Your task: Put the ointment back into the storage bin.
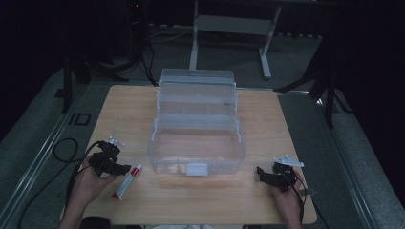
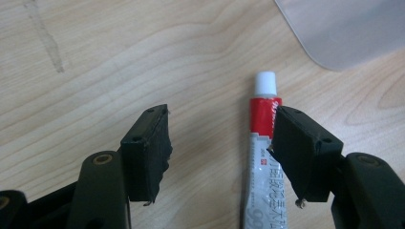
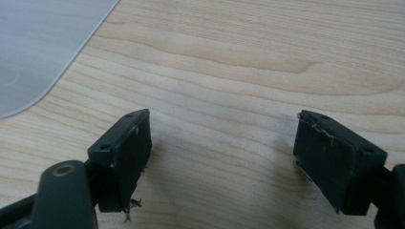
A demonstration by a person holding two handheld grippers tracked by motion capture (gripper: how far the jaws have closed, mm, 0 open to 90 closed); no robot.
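Note:
A small tube (image 1: 128, 181) with a red band, a white cap and a silver body lies flat on the wooden table (image 1: 267, 119), at the front left. My left gripper (image 1: 124, 168) stands open right beside its capped end. In the left gripper view the tube (image 2: 264, 102) lies along the right-hand jaw, partly under it, while the left-hand jaw is well clear; the left gripper (image 2: 219, 129) grips nothing. My right gripper (image 1: 261, 174) rests at the front right, open, and in its own view the right gripper (image 3: 222, 138) has bare wood between its pads.
A clear plastic toolbox (image 1: 239, 143) stands open in the middle of the table, its tiered trays stepped up toward the back. A rounded corner of the toolbox (image 2: 344, 28) lies ahead of the left jaws, and another toolbox corner (image 3: 38, 47) ahead of the right ones. Cables trail off the table's left edge.

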